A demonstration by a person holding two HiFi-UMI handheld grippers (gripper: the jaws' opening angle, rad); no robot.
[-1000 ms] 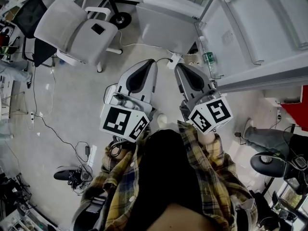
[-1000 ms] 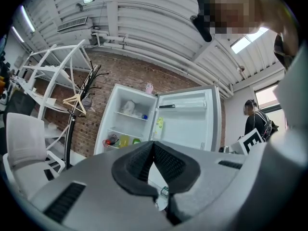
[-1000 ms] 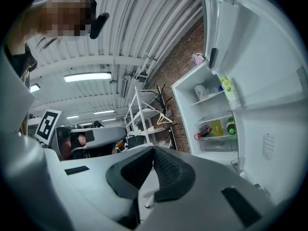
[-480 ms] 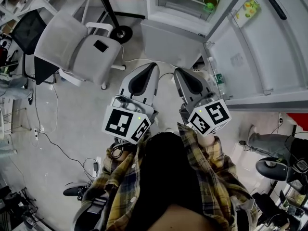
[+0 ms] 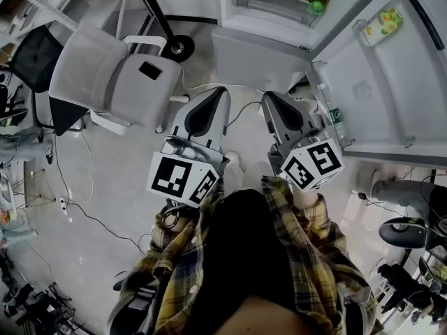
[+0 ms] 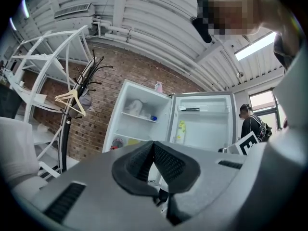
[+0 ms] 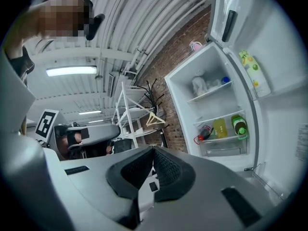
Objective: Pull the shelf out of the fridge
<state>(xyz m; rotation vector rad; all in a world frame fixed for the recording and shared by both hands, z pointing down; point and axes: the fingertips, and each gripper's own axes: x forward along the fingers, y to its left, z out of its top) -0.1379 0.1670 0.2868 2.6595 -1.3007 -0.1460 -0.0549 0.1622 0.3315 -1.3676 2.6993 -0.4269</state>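
Head view showed the left hand-held gripper [image 5: 218,95] and the right hand-held gripper [image 5: 269,98] side by side before the person's chest, pointing at the open fridge [image 5: 255,46], well apart from it. Both had jaws pressed together, empty. The shelf [image 7: 220,139] sat inside the fridge.

Grey office chair [image 5: 115,82] sits top-left on the floor, w/ black coat-stand base [image 5: 179,46] just beside it. Thin cables [image 5: 89,166] trail along floor's left side.

Left tool [image 5: 215,95] at 11 o'clock, jaws pressed together with nothing between them, tips toward 12 o'clock, right tool [image 5: 271,99] just beside it at 1 o'clock, jaws likewise together, plaid sleeves [image 5: 316,218] behind.
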